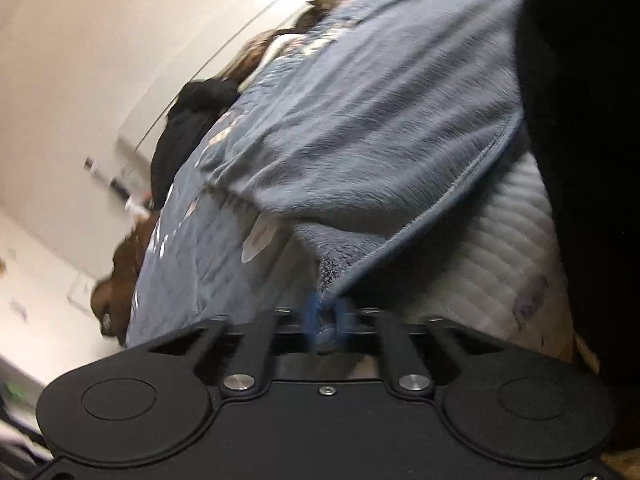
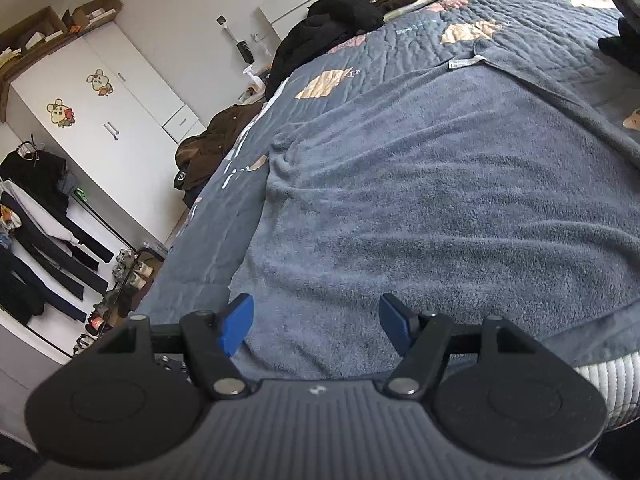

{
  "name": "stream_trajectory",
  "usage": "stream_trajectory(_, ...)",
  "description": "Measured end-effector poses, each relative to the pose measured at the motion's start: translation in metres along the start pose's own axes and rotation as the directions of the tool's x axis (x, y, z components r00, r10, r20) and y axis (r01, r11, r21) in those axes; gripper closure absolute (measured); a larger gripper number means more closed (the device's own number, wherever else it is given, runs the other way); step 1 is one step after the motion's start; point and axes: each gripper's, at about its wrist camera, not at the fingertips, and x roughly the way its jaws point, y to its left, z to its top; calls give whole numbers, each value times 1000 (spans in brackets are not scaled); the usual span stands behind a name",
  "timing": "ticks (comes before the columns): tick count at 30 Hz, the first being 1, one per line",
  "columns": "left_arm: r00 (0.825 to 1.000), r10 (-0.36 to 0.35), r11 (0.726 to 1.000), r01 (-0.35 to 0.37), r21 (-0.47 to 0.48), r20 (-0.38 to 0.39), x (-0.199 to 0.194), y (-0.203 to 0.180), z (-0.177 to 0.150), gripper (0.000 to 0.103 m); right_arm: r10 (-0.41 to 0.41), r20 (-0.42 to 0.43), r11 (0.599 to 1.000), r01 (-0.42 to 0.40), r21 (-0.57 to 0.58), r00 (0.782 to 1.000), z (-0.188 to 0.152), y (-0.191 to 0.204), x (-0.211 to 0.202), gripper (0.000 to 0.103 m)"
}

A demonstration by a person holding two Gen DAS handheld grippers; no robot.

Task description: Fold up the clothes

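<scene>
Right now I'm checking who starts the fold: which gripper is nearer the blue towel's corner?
Left. The left gripper is shut on the blue towel at its near corner. The right gripper hangs open over the towel's flat middle, fingers apart.

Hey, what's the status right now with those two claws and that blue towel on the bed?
Left claw shut on towel corner. Right claw open over the towel's near edge, gripping nothing. Towel spread on bed. Nothing in the way.
</scene>
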Motion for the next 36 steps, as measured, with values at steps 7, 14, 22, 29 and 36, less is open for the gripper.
stream_trajectory(7,989,-148,968,146,-202,5,-45,26,-9,100,-10,-10,1000,10,20,1000,-1,-6,3,34)
stream_trajectory(14,993,-105,965,91,-245,-46,-44,26,-20,102,-11,-22,999,12,38,1000,-1,-12,6,34)
stream_trajectory(22,999,41,999,-42,29,33,-49,-14,-18,39,-20,-28,999,22,42,999,-1,-15,6,34)
stream_trajectory(29,992,85,981,-99,164,92,-38,-43,-20,41,-1,-67,999,-1,-37,998,-9,7,8,34)
stream_trajectory(36,984,134,936,-165,311,119,-22,-63,-33,41,87,-178,980,-117,-163,980,-30,46,16,34)
